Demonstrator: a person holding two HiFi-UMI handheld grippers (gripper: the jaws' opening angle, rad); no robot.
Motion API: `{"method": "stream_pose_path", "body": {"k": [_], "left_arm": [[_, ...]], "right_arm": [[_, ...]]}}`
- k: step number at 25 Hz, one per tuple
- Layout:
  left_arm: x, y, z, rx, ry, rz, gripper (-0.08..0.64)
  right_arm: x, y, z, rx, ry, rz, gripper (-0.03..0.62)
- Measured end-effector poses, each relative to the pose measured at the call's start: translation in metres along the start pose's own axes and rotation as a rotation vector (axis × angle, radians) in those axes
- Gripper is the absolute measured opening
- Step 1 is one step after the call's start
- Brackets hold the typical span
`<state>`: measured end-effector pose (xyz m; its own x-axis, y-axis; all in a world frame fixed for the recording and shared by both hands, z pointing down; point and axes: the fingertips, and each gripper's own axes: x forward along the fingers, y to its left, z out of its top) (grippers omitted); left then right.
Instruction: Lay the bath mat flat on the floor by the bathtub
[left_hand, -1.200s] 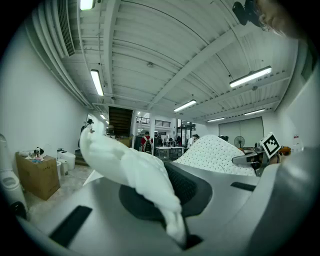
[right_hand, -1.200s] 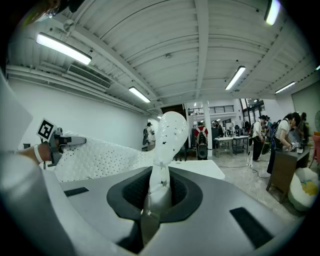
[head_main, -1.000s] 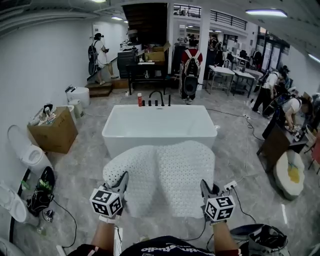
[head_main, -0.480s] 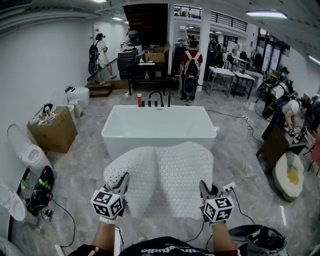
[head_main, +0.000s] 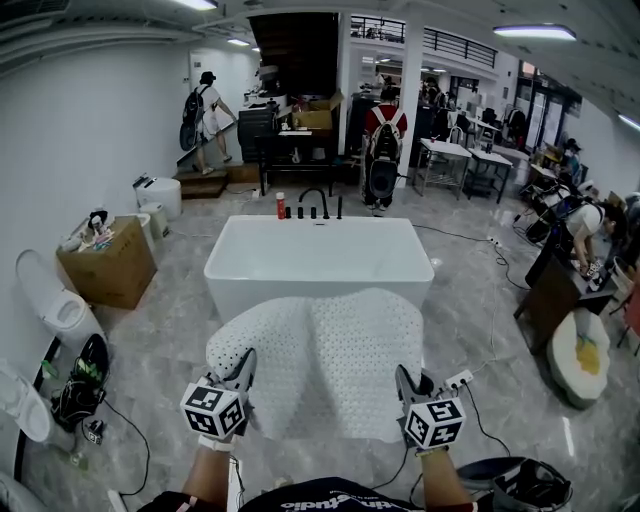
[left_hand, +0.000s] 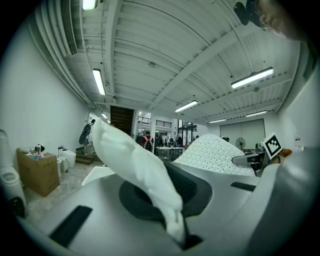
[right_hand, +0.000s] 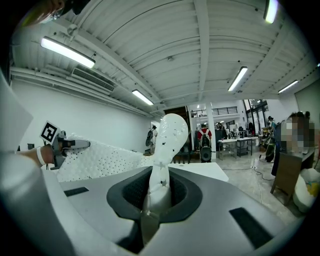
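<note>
A white perforated bath mat hangs spread in the air in front of the white bathtub, bulging up in the middle. My left gripper is shut on the mat's near left corner, where the mat runs pinched between the jaws. My right gripper is shut on the near right corner, with the mat's edge clamped and standing up out of the jaws. In the head view both grippers sit level at about the same height, well above the marble floor.
A cardboard box and a toilet stand at the left. A power strip and cables lie on the floor at the right. Several people stand farther off by tables. A round cushion sits far right.
</note>
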<state>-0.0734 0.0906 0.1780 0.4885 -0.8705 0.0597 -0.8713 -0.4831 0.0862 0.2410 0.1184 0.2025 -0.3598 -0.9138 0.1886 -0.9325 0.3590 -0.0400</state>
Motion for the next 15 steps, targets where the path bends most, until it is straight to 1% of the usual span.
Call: {"method": "stream_pose_path", "body": {"k": [10,15], "left_arm": [[0.0,-0.015,0.0,0.011,0.009,0.013,0.023],[0.001,-0.033,0.002,0.021,0.013,0.02,0.023]], "right_arm": [[-0.005,-0.013,-0.005,0.029,0.014,0.012,0.044],[-0.015,-0.019,-0.006,0.035,0.015,0.03,0.044]]}}
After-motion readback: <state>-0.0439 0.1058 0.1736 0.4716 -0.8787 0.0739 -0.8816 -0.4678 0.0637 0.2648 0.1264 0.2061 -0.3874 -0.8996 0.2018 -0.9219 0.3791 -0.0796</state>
